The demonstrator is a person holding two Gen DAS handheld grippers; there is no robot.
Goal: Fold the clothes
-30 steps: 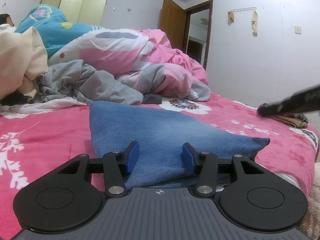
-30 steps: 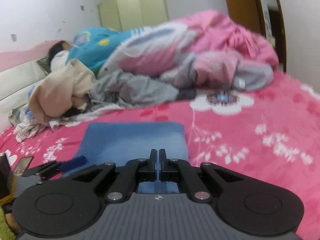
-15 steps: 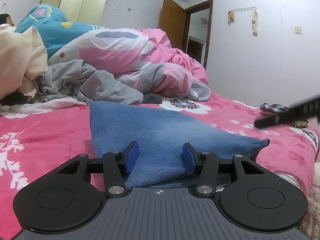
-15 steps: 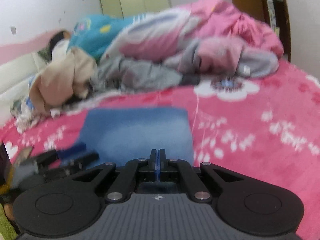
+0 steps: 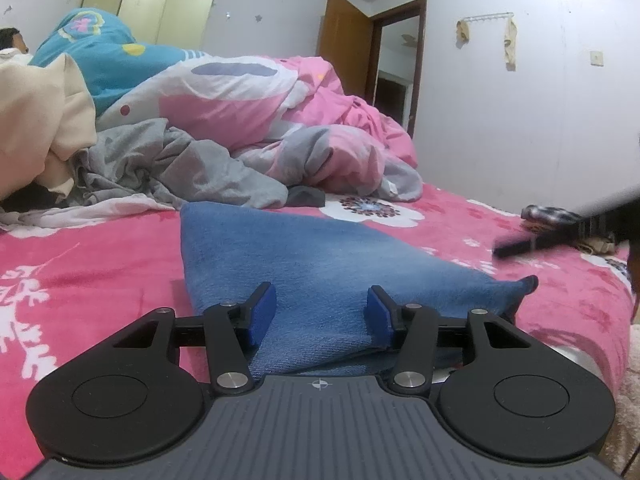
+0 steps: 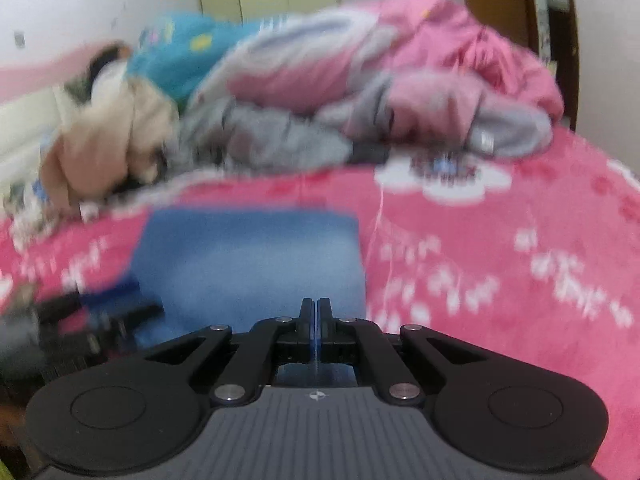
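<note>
The blue towel (image 5: 320, 276) is lying folded on the pink bed (image 5: 92, 264); soft and limp, best pinched at a corner. Left hand-held gripper (image 5: 320, 312) is standing spread over its near edge; right hand-held gripper (image 6: 315, 312) is staying pressed together, empty.

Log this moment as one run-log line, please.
task: fold clothes | left gripper: open over near edge of blue folded cloth | right gripper: shut, empty | cloth: flat on pink bedspread

Open brown door (image 5: 348, 48) at back wall; pale wardrobe (image 5: 160, 16) behind; wall hook rail (image 5: 486, 18) right of door
</note>
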